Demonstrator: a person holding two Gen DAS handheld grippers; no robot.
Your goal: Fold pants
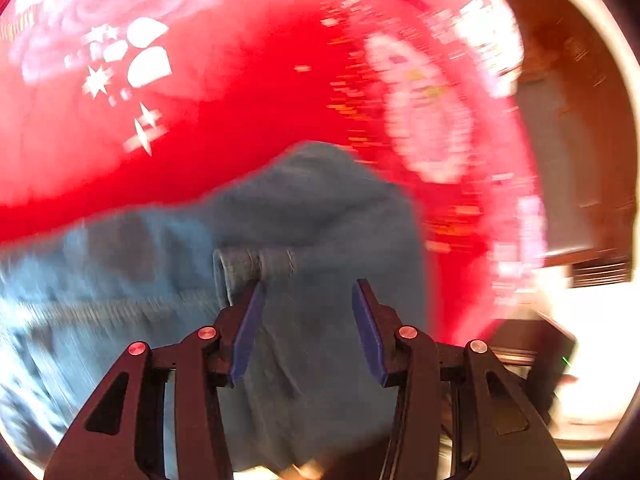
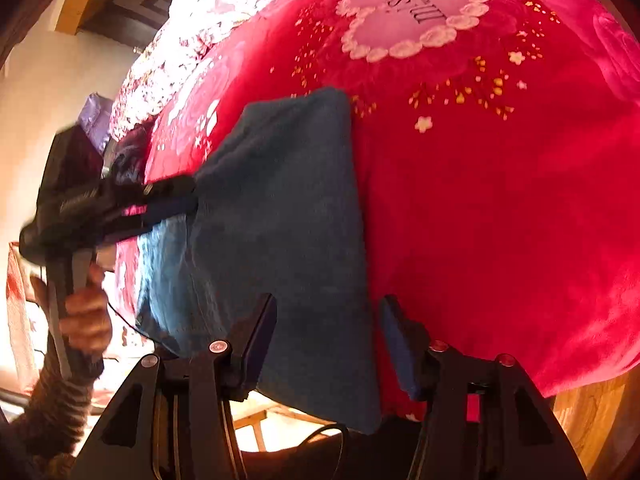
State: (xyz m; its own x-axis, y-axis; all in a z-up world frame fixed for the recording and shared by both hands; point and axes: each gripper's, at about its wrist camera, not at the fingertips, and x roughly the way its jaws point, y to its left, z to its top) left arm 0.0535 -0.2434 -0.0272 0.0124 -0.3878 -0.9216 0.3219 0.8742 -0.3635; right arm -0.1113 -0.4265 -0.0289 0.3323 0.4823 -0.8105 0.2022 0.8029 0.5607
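Blue jeans [image 1: 304, 224] lie folded on a red floral blanket [image 1: 240, 92]. In the left wrist view my left gripper [image 1: 308, 296] is open just above the denim, a hem or belt-loop edge [image 1: 256, 264] touching its left fingertip. In the right wrist view the jeans [image 2: 280, 208] form a long folded panel hanging over the bed's near edge. My right gripper [image 2: 326, 310] is open, its fingers straddling the panel's right edge. The left gripper [image 2: 176, 196] shows at the jeans' left side, held by a hand [image 2: 86, 316]; its jaws are hidden there.
The blanket [image 2: 500, 200] covers the bed, with a pink scalloped emblem [image 2: 416, 12] at the far end. A wooden wall and doorway [image 1: 568, 168] lie beyond the bed. A wooden bed frame [image 2: 592, 412] shows at lower right. A purple bag [image 2: 96, 116] sits at the far left.
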